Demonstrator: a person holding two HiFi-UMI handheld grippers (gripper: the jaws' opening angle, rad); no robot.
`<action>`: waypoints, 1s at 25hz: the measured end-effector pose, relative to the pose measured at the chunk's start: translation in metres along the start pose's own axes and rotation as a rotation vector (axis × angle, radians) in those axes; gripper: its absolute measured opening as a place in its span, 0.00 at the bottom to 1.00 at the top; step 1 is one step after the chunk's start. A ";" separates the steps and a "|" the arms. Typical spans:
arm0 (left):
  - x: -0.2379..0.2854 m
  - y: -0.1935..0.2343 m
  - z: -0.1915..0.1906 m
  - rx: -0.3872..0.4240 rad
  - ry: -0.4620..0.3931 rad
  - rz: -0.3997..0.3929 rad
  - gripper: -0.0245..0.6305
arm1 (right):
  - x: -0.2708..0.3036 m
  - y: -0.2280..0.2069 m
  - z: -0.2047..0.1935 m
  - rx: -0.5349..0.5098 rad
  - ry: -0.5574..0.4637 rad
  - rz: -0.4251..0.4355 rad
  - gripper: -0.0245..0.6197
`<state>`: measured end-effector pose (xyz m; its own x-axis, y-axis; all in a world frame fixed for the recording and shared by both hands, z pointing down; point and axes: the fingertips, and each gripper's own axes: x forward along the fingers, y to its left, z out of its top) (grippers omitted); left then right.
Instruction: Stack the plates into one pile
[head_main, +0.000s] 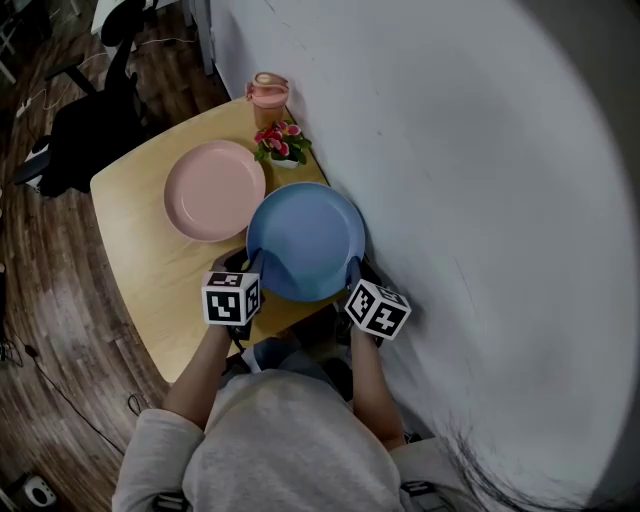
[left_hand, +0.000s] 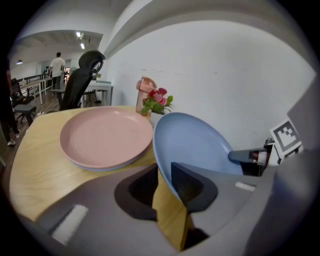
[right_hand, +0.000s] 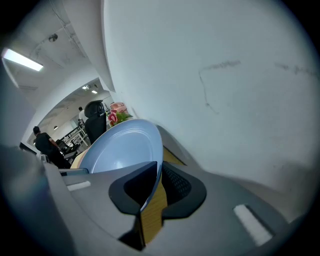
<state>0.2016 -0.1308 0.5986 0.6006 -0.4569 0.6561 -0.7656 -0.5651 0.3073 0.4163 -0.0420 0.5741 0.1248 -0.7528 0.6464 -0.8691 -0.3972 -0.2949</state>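
Evenly round and shallow, blue plate (head_main: 305, 240) beside pink plate (head_main: 213, 190).

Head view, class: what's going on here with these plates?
A person holds a gripper in each hand at the near rim of the round blue plate. The right gripper pinches that rim in its jaws; the left gripper straddles it, a gap showing on one side. The round pink plate lies alongside on the wooden table, not yet stacked.

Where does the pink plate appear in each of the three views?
Head view: the pink plate is upper left, on the table.
Left gripper view: centre left.
Right gripper view: not in it.
Shared landmark: the blue plate.
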 end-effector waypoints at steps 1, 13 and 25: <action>-0.005 0.001 0.006 0.006 -0.019 0.004 0.26 | -0.002 0.004 0.005 -0.007 -0.015 0.008 0.09; -0.071 0.043 0.057 0.014 -0.212 0.130 0.26 | -0.001 0.086 0.049 -0.070 -0.112 0.180 0.09; -0.134 0.093 0.066 -0.087 -0.337 0.289 0.25 | 0.009 0.171 0.065 -0.174 -0.122 0.368 0.09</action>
<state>0.0656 -0.1675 0.4937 0.3893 -0.7942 0.4667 -0.9210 -0.3275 0.2109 0.3003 -0.1507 0.4840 -0.1624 -0.8887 0.4287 -0.9328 -0.0034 -0.3603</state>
